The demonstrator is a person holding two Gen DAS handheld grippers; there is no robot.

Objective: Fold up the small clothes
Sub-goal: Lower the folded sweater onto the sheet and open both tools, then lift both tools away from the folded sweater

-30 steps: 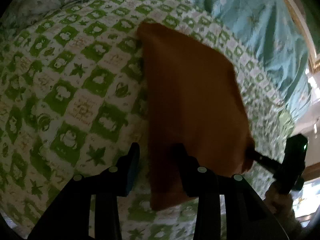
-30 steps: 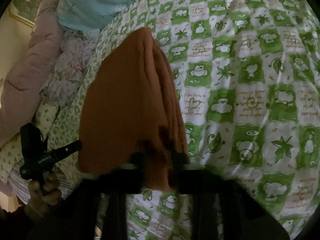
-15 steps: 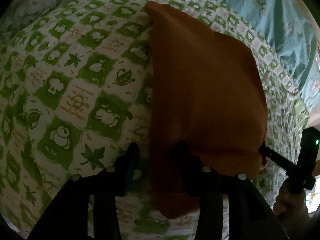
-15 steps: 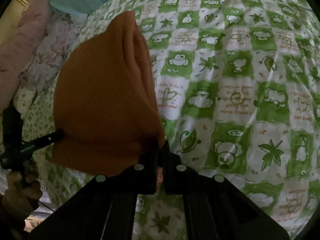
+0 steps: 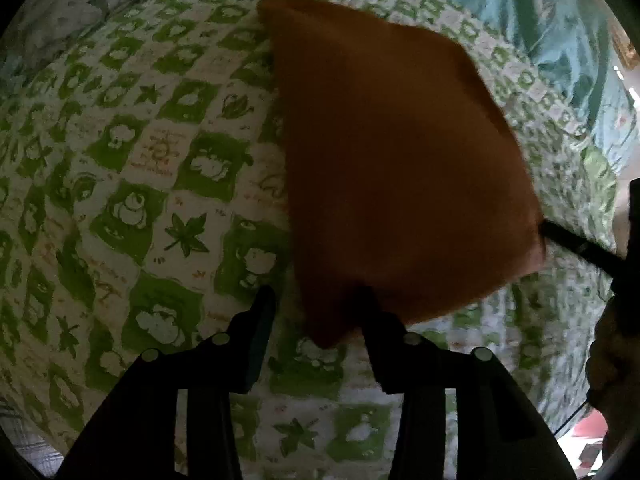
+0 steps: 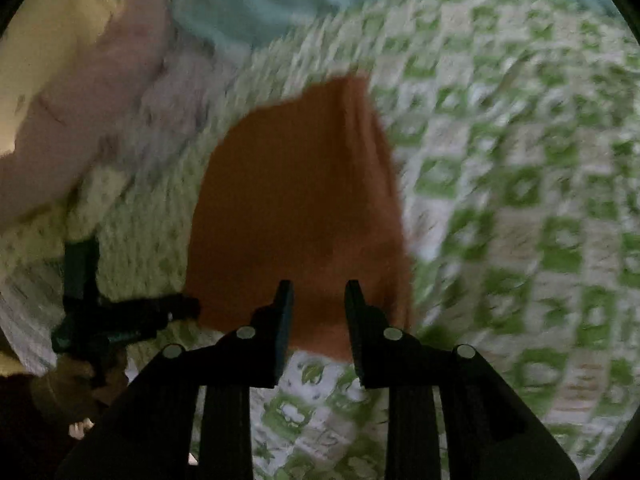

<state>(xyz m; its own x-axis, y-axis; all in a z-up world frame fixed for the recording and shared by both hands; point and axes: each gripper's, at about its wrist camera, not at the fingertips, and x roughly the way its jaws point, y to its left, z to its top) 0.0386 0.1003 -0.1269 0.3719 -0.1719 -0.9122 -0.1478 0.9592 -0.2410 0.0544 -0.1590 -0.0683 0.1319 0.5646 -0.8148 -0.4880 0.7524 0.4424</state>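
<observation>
Left wrist view: orange cloth (image 5: pixel 400 168) lying doubled over on green-checked bedsheet (image 5: pixel 132 184), left gripper (image 5: pixel 316 312) spread wide, near corner between its fingers but unpinched. Right wrist view, blurred: right gripper (image 6: pixel 318 300) likewise parted, nothing held, cloth flat just beyond fingertips. Judged: one fold done and released; any further fold or smoothing not yet done.

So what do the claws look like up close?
Both are black. The left claw has two flat, chunky fingers on wide black arms, with small round silver bolts; one finger's inner pad looks dark teal. The right claw matches: pointed black fingertips, silver bolts, a bluish inner pad. No cables or sleeves show clearly; a bare hand shows only dimly.
</observation>
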